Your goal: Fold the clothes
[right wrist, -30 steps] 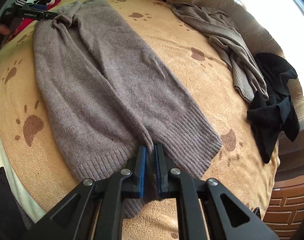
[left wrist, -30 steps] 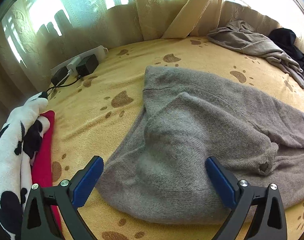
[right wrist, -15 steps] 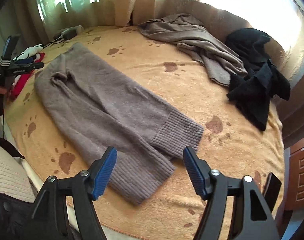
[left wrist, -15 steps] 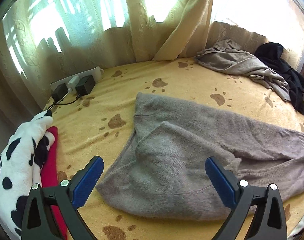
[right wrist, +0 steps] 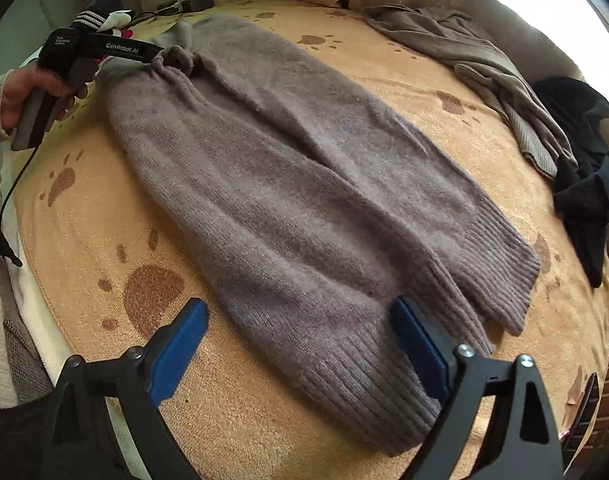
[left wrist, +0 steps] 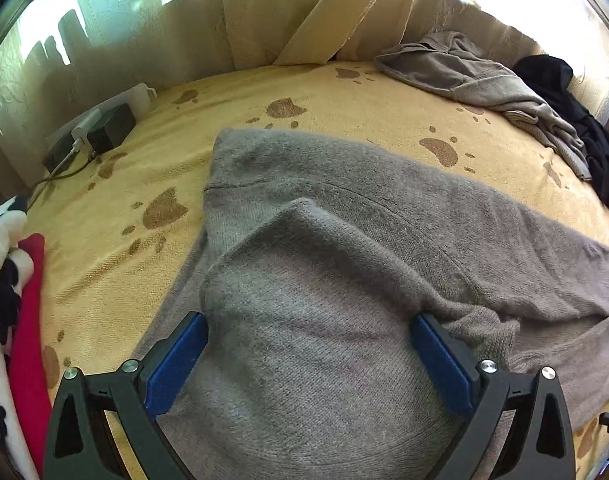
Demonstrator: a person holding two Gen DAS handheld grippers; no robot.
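Note:
Grey knit trousers (right wrist: 304,184) lie flat on a yellow paw-print blanket (right wrist: 240,404), both legs side by side. My right gripper (right wrist: 296,312) hovers low over the near leg's ribbed cuff (right wrist: 368,384). Its jaws are opening wide, with the cuff between the blue pads (right wrist: 180,344) and not pressed. At the far waist end a hand (right wrist: 20,92) holds my left gripper (right wrist: 156,54). In the left wrist view the left gripper (left wrist: 310,340) stands open, straddling the bulging waist part of the trousers (left wrist: 324,320).
A crumpled grey cardigan (left wrist: 476,80) and a black garment (left wrist: 580,132) lie at the far right of the bed. A power strip with adaptors (left wrist: 104,128) sits by the curtains. A spotted plush toy (left wrist: 0,280) and red cloth (left wrist: 28,340) lie at the left edge.
The right gripper went from shut at the cuffs to wide open, pulled back, then came down over the near cuff. The left gripper stayed open, drew back, then moved close over the waist again.

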